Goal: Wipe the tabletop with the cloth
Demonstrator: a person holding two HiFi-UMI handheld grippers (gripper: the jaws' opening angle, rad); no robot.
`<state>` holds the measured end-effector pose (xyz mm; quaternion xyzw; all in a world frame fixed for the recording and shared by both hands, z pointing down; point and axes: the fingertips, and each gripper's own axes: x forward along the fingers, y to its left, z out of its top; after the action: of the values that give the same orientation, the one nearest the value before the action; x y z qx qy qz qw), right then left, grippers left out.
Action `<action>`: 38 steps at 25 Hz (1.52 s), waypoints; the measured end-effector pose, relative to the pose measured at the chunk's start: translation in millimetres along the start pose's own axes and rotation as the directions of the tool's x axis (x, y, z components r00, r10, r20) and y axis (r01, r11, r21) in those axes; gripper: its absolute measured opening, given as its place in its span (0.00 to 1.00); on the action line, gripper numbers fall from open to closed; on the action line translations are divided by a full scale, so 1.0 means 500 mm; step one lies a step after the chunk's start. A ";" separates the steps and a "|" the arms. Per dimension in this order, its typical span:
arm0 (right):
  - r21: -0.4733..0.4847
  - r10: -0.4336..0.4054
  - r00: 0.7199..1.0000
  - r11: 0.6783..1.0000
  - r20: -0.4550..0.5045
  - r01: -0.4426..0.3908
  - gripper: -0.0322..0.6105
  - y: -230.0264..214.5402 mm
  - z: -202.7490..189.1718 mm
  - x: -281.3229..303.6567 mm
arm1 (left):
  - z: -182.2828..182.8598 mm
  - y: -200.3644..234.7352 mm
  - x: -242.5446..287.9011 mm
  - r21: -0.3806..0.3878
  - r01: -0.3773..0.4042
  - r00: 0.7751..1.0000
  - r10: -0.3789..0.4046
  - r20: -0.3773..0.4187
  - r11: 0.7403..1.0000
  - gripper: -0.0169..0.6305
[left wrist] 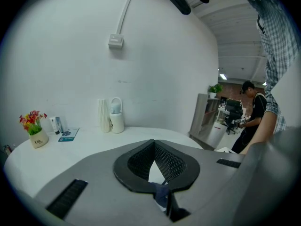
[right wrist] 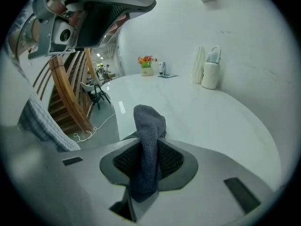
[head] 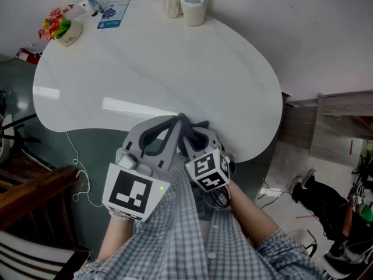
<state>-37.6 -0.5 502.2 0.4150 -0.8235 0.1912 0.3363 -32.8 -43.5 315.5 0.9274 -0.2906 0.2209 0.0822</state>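
1. Checked sleeves [head: 192, 244] fill the bottom of the head view, and we've got both grippers side by side at the near edge of the white counter [head: 145, 63].
2. Over to the right gripper [right wrist: 149, 147]: it's clamped on the cloth [right wrist: 149, 121]. That's grey towelling bunched between the pads, with its free end poking up past the tips, clear of the counter.
3. The left gripper [left wrist: 153, 147] has its jaws closed together. A dark scrap shows in the seam, and we take it for a corner of the same cloth (hard to be certain).
4. On handling, we judge the cloth soft, light and floppy, with nothing fragile about it. It will drape and bunch, so the hold wants to be on a thick fold. A broad pad should be pressed flat, or only a thin edge will wipe.
5. On writing, the flower pot [head: 69, 37] reads "Life". The blue leaflet [head: 113, 13] beside it has print too small for us to read. The white jug [head: 194, 4] at the far edge shows no label.
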 end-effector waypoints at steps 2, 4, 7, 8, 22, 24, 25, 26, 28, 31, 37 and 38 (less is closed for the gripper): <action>0.013 -0.014 1.000 1.000 -0.009 0.014 0.18 -0.018 -0.021 -0.020 | 0.007 -0.011 0.010 0.004 0.004 1.000 -0.004 0.002 1.000 0.03; 0.031 -0.030 0.999 0.999 -0.017 0.030 0.18 -0.037 -0.042 -0.040 | 0.014 -0.021 0.020 0.009 0.010 1.000 -0.011 0.004 1.000 0.03; 0.055 -0.053 0.998 0.997 -0.029 0.054 0.18 -0.063 -0.076 -0.072 | 0.026 -0.034 0.037 0.016 0.022 1.000 -0.022 0.010 1.000 0.03; 0.062 -0.059 0.998 0.996 -0.034 0.061 0.18 -0.072 -0.087 -0.083 | 0.031 -0.038 0.042 0.019 0.026 1.000 -0.026 0.011 0.999 0.03; 0.163 -0.168 0.983 0.970 -0.079 0.179 0.18 -0.233 -0.212 -0.203 | 0.072 -0.070 0.107 0.028 0.057 0.998 -0.058 0.026 0.998 0.03; 0.184 -0.198 0.976 0.960 -0.087 0.211 0.18 -0.269 -0.227 -0.218 | 0.075 -0.074 0.113 0.025 0.054 0.998 -0.055 0.027 0.998 0.03; 0.197 -0.215 0.972 0.953 -0.091 0.229 0.18 -0.289 -0.235 -0.226 | 0.076 -0.075 0.115 0.023 0.051 0.998 -0.052 0.027 0.998 0.03; 0.208 -0.233 0.968 0.946 -0.094 0.248 0.18 -0.311 -0.242 -0.233 | 0.077 -0.076 0.117 0.020 0.048 0.998 -0.049 0.027 0.999 0.03; 0.223 -0.273 0.957 0.931 -0.102 0.289 0.18 -0.357 -0.253 -0.244 | 0.077 -0.076 0.120 0.017 0.042 0.999 -0.042 0.026 0.999 0.03; 0.234 -0.329 0.937 0.908 -0.118 0.348 0.18 -0.424 -0.267 -0.258 | 0.076 -0.075 0.121 0.015 0.032 0.999 -0.032 0.024 0.999 0.03; 0.254 -0.403 0.905 0.868 -0.140 0.426 0.18 -0.529 -0.272 -0.272 | 0.076 -0.069 0.113 0.014 0.009 1.000 -0.009 0.023 1.000 0.03; 0.261 -0.412 0.900 0.861 -0.143 0.436 0.18 -0.541 -0.273 -0.273 | 0.076 -0.067 0.111 0.014 0.005 1.000 -0.005 0.023 1.000 0.03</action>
<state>294.5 -1.4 510.2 0.6218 -0.6609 0.2467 0.3403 40.8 -54.4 306.4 0.9311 -0.2876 0.2120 0.0730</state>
